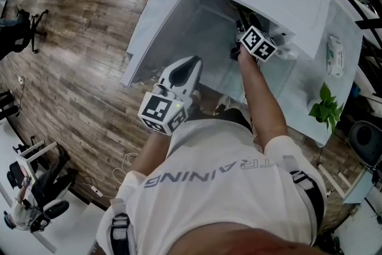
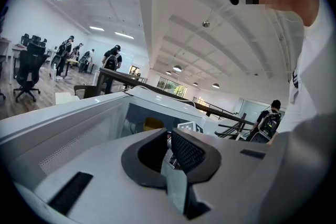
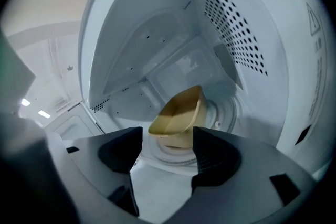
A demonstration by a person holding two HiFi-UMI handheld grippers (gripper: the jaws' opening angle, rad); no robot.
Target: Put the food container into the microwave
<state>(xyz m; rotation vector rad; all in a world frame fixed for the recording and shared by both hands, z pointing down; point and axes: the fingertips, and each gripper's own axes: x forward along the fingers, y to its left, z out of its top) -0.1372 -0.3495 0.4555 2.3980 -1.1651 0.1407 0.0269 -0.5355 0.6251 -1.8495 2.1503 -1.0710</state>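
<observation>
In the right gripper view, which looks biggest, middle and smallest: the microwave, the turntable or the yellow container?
1. Microwave, filling most of the view.
2. Turntable, though it is partly hidden.
3. Container, sitting on it.

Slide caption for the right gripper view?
Right tool, open, inside the microwave; yellow container sits on the turntable ahead.

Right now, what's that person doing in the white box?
A person has the right tool inside the open microwave. The yellow container sits on the turntable, and the tool's jaws are apart, not gripping it. The left tool hangs outside, shut and empty.
</observation>
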